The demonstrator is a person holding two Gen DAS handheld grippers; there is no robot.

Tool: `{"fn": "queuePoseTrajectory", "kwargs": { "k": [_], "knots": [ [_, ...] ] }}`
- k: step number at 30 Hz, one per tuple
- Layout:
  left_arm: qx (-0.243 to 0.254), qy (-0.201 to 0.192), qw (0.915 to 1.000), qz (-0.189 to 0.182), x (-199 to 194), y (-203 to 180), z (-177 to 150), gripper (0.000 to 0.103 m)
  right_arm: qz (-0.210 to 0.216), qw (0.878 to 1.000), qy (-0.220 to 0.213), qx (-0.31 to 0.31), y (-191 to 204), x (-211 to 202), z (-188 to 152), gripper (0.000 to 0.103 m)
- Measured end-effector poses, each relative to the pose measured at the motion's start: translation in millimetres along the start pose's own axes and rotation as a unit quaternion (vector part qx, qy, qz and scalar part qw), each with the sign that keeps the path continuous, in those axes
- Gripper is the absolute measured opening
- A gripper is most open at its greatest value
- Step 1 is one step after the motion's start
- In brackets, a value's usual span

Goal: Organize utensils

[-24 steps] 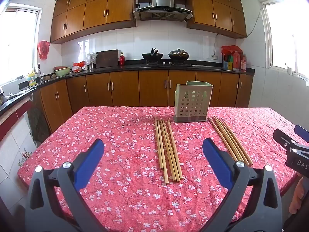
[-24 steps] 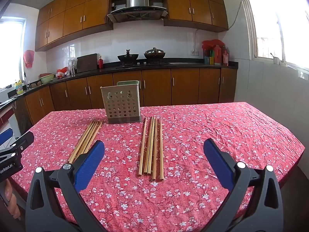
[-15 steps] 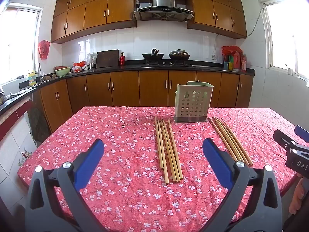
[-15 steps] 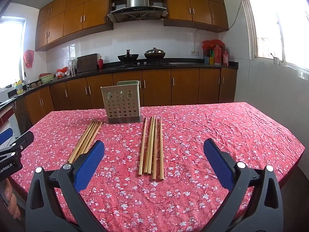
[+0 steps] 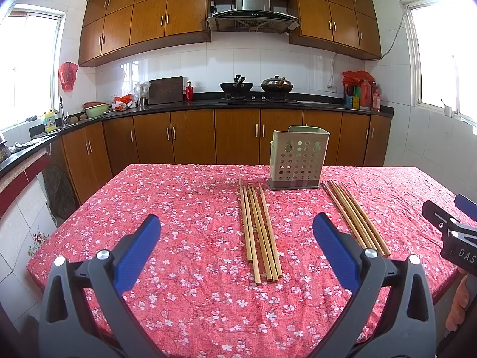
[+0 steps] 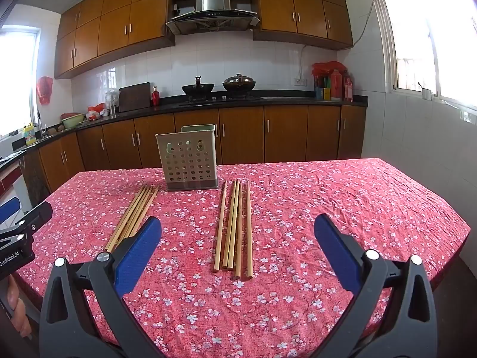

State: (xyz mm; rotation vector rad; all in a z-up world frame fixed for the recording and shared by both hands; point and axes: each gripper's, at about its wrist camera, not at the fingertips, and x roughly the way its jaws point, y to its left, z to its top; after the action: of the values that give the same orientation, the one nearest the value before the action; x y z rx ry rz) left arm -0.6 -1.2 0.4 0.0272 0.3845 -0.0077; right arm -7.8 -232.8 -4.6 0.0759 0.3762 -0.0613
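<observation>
Two bundles of wooden chopsticks lie on the red floral tablecloth. In the left wrist view one bundle (image 5: 261, 229) lies ahead and the other (image 5: 354, 217) to the right. In the right wrist view they lie ahead (image 6: 235, 226) and to the left (image 6: 134, 216). A pale green perforated utensil holder (image 5: 298, 158) stands upright behind them, also in the right wrist view (image 6: 187, 158). My left gripper (image 5: 235, 235) is open and empty above the table's near edge. My right gripper (image 6: 237, 235) is open and empty too.
The table (image 5: 179, 197) has edges close on the left and near sides. Wooden kitchen cabinets and a black counter (image 5: 238, 104) with woks run behind it. Each gripper shows at the edge of the other's view: right (image 5: 453, 229), left (image 6: 18, 235).
</observation>
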Motion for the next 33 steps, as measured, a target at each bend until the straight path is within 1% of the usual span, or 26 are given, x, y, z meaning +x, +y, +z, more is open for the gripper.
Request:
{"fn": "queuePoseTrajectory", "kwargs": {
  "k": [33],
  "knots": [
    [-0.001, 0.000, 1.0000, 0.001, 0.5, 1.3, -0.2, 0.099, 0.000, 1.000, 0.000, 0.000, -0.4, -0.4, 0.7, 0.101]
  ]
}}
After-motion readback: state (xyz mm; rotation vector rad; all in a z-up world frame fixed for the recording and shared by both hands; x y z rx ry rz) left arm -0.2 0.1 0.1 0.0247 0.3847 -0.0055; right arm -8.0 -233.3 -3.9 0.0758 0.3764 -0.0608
